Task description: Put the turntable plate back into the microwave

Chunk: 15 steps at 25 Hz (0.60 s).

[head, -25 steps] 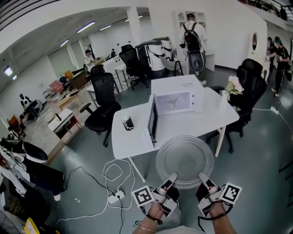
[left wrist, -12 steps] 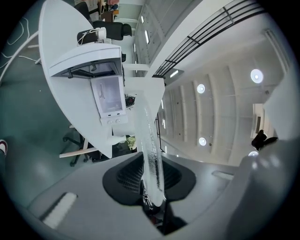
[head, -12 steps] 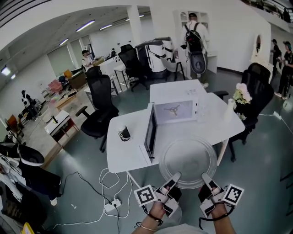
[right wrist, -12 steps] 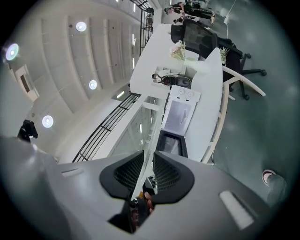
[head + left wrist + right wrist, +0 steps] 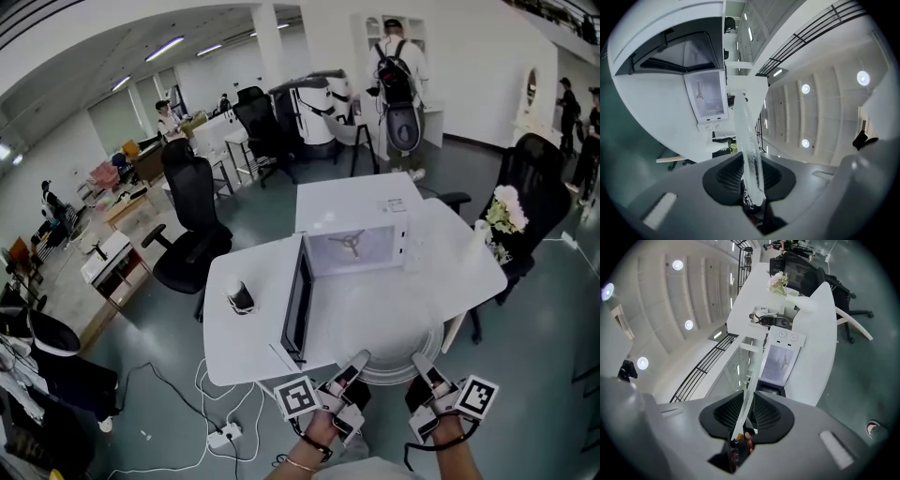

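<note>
On the table [image 5: 234, 342] a dark cup [image 5: 240, 298] stood at 9 o'clock of the microwave [image 5: 354, 202], well apart from it. The door [image 5: 296, 302] was wide open, hinged on the left and swung out toward 6 o'clock, so the lit cavity [image 5: 370, 255] faced the person. Inside, the three-armed hub [image 5: 350, 243] lay bare on the cavity floor with nothing resting on it. The left gripper [image 5: 351, 368] was clamped on the glass plate [image 5: 398, 354] at about 7 o'clock of its rim. Its own view showed the rim edge-on, pinched between the two dark pads. The plate hung roughly level in the air at 6 o'clock of the cavity, over the near edge of the table and apart from the opening. The right gripper [image 5: 422, 368] was likewise closed on the rim at about 5 o'clock, with the thin glass edge running up between its pads in its own view. Flowers [image 5: 506, 211] stood at 3 o'clock of the microwave, near the far right edge of the table and clear of the path. As a judgement of progress, the first half looked done: the door was open, the plate was lifted in a two-sided grip and had been brought in front of the oven. Left to do were carrying it forward toward 12 o'clock through the opening, settling it centred on the hub, and letting go with both grippers. The glass looked slippery and wide for the opening, so the entry probably called for keeping it level.
</note>
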Each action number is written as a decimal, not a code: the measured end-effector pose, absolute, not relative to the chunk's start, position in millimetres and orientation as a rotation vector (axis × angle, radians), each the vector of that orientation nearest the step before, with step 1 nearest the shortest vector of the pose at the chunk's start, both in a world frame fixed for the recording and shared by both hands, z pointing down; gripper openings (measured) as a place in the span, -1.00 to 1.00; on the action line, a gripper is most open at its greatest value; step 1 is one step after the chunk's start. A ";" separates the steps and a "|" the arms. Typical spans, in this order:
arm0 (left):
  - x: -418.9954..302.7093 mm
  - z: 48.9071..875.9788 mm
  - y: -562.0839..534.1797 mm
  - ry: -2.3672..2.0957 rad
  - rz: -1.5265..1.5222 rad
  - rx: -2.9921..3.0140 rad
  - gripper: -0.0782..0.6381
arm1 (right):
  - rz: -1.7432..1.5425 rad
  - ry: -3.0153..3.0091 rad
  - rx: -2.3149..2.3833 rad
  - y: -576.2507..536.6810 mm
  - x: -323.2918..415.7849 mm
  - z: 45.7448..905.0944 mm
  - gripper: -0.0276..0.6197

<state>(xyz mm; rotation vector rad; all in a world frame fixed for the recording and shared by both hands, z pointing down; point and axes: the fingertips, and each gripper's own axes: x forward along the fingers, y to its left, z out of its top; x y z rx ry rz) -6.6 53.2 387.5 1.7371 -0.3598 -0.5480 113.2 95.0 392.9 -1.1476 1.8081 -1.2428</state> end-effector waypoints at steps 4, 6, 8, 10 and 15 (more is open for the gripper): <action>3.9 392.7 16.4 -0.367 -0.540 1.730 -0.64 | -1.251 1.804 -1.150 58.3 123.4 395.8 -0.70; 7.0 395.1 -0.1 -0.367 -0.541 1.730 -0.64 | -1.261 1.804 -1.155 42.4 126.6 398.2 -0.70; 10.3 397.1 -14.8 -0.363 -0.547 1.726 -0.64 | -1.269 1.810 -1.168 28.0 130.9 402.2 -0.70; 12.8 400.1 -27.3 -0.362 -0.553 1.714 -0.64 | -1.277 1.812 -1.172 15.0 133.7 405.5 -0.70; 14.0 407.5 -47.5 -0.395 -0.550 1.707 -0.64 | -1.310 1.817 -1.165 -7.0 136.6 408.7 -0.70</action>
